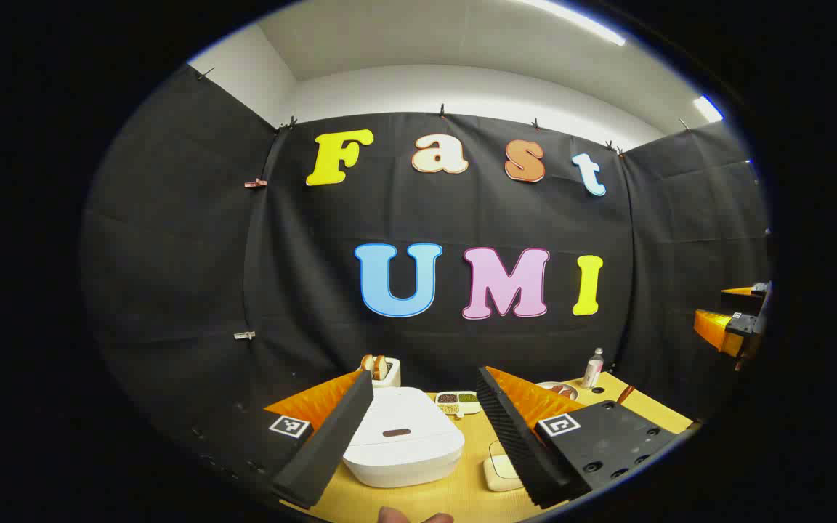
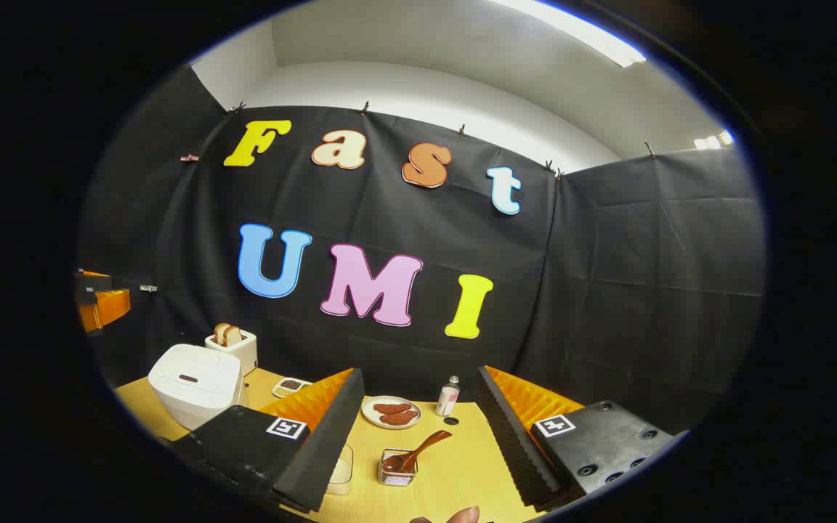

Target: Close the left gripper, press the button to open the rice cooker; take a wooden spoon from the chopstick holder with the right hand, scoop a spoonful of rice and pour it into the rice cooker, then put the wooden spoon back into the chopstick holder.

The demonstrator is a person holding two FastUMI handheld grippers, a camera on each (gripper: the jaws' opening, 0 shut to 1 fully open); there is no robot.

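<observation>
Hovering over the counter [image 1: 462, 494] in the left gripper view, the left claw [image 1: 424, 428] is spread wide, released, framing the shut white rice cooker [image 1: 404, 444]; lid button [image 1: 396, 433] unpressed, so closing comes first. Right gripper view: right claw [image 2: 418, 436] also released and empty, aimed at the wooden spoon [image 2: 418, 449] leaning in its small clear holder [image 2: 397, 476], handle tilted up for grabbing. Rice cooker sits far left.

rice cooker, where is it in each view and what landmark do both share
Left gripper view: the rice cooker sits low in the middle, lid shut, between this gripper's two open fingers.
Right gripper view: the rice cooker stands at the lower left, left of the fingers.
Shared landmark: the toaster with bread, just behind the cooker in both.
</observation>
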